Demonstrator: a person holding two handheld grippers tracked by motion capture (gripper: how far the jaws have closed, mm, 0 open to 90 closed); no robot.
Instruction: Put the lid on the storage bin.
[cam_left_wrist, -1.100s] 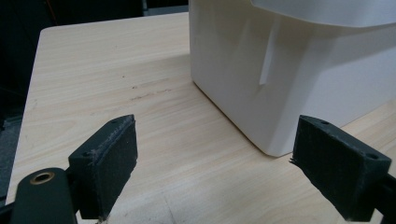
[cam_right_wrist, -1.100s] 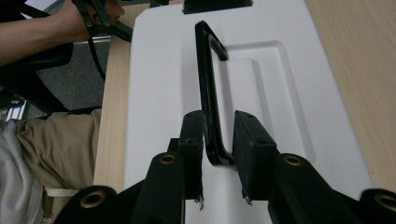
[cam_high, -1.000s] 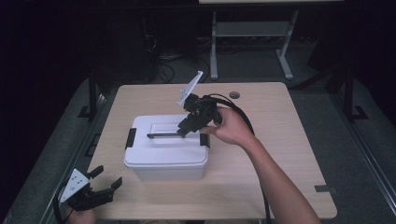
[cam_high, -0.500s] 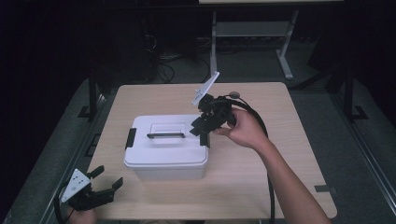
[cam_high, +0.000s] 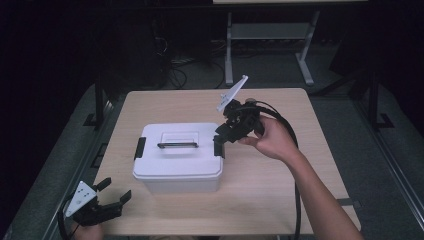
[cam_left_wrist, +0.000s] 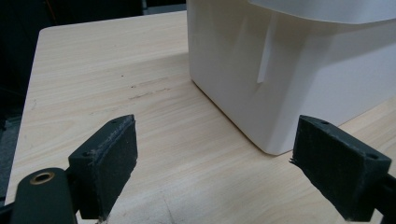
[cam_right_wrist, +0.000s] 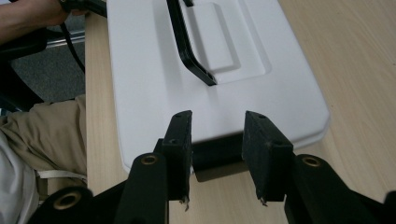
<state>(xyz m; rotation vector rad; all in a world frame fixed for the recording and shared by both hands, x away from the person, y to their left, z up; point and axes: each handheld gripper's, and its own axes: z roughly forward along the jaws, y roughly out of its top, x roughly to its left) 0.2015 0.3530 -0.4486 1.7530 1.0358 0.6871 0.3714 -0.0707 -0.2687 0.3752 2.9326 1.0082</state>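
Note:
A white lidded box (cam_high: 177, 167) stands on the middle of the table, with a black handle (cam_high: 177, 145) on its lid and a black latch at each end. My right gripper (cam_high: 223, 136) hovers over the right latch (cam_high: 218, 148), tilted down towards it. In the right gripper view, the right gripper (cam_right_wrist: 218, 126) has its jaws a little apart, the latch (cam_right_wrist: 217, 156) shows in the gap below them, and the lid (cam_right_wrist: 154, 70) and handle (cam_right_wrist: 187, 46) lie beyond. My left gripper (cam_high: 116, 189) stands open at the table's front left corner. In the left gripper view, the left gripper (cam_left_wrist: 217, 130) faces a corner of the box (cam_left_wrist: 289, 70) with nothing between its jaws.
The wooden table (cam_high: 300, 190) has bare room to the right of and behind the box. A black cable (cam_high: 287, 130) loops from the right gripper along the forearm. A metal frame (cam_high: 270, 30) stands on the floor beyond the table.
My right gripper has moved from over the lid's handle to the right, and now sits at the box's right latch. The left gripper has stayed put.

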